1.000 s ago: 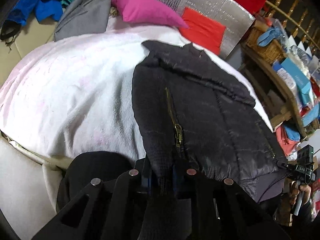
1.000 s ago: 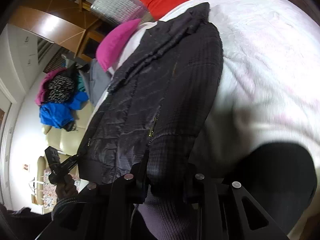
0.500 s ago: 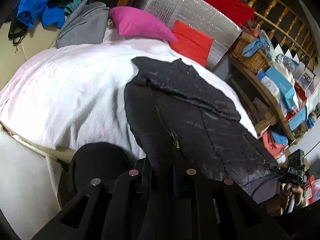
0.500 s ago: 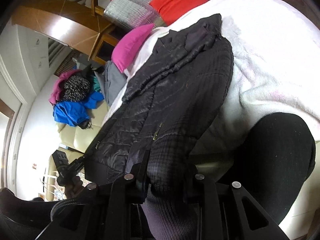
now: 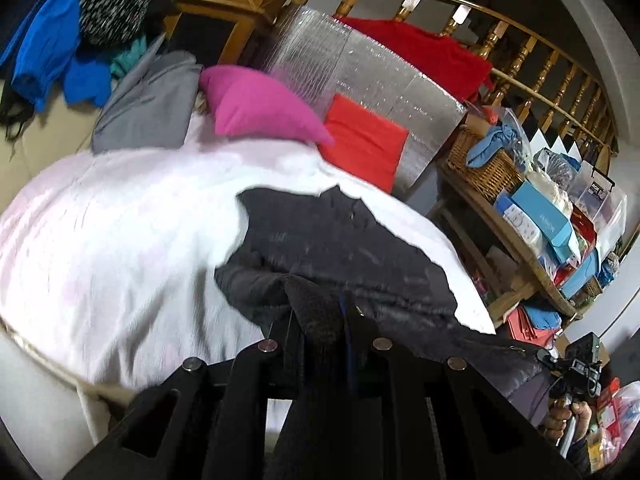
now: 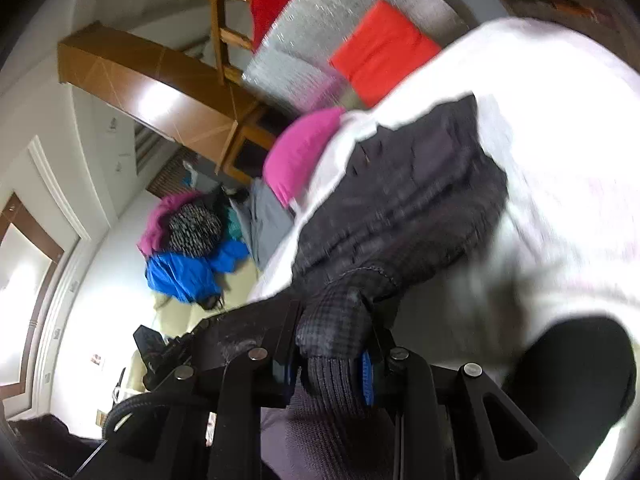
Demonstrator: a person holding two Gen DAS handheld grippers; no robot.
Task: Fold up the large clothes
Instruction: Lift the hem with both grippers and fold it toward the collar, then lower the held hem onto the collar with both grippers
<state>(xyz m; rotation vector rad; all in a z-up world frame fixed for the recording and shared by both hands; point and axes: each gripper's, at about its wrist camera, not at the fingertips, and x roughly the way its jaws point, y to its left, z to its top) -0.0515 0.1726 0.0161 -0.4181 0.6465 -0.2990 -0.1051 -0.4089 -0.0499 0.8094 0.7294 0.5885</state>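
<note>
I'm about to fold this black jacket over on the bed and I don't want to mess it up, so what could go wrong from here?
1. Each gripper pinches only a small bit of the black jacket: the left gripper a hem edge, the right gripper the knit cuff. Either could slip out.
2. The jacket is already bunching near the left gripper, so the fold may land uneven.
3. The pink pillow and red cushion lie just beyond the collar and could get in the way.
</note>
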